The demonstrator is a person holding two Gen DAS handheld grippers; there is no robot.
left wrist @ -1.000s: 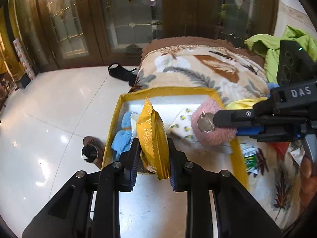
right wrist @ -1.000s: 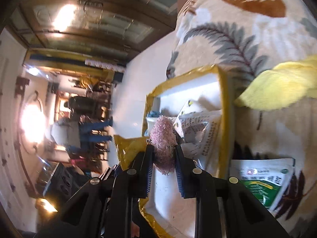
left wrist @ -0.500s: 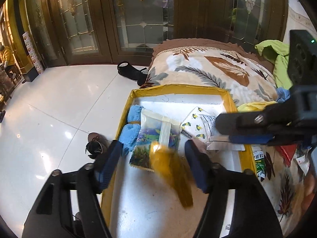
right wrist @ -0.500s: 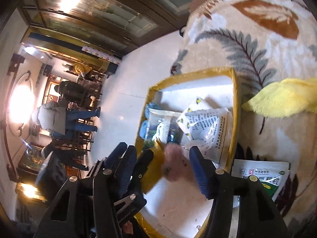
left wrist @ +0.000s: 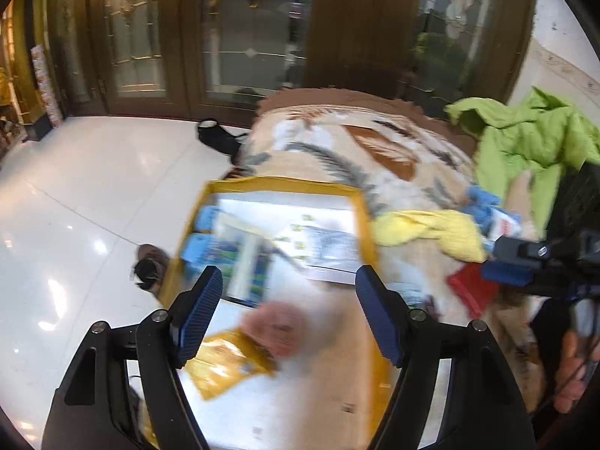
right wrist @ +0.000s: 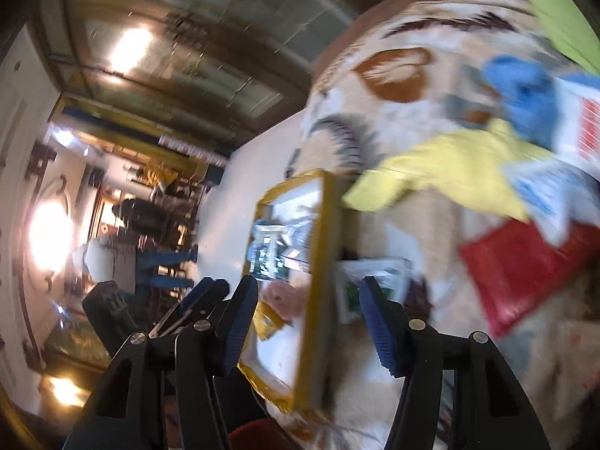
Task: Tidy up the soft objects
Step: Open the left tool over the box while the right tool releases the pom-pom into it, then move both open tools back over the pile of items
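Soft packets lie in the yellow-rimmed box (left wrist: pixel 365 221) on my leaf-patterned blanket (left wrist: pixel 375 150). A yellow pouch (left wrist: pixel 228 360) and a pink puff (left wrist: pixel 275 328) rest loose inside, both blurred. My left gripper (left wrist: pixel 288 311) and right gripper (right wrist: pixel 307 322) each hang over the box, jaws spread wide and empty.

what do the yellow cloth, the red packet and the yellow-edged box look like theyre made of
Yellow cloth: seems a soft fleecy fabric, matte, lying crumpled in loose folds.
Red packet: probably plastic film, with a slight sheen on its flat face; blur leaves this open.
Yellow-edged box: stiff, likely cardboard or foam board, with a smooth white floor and straight thin walls.
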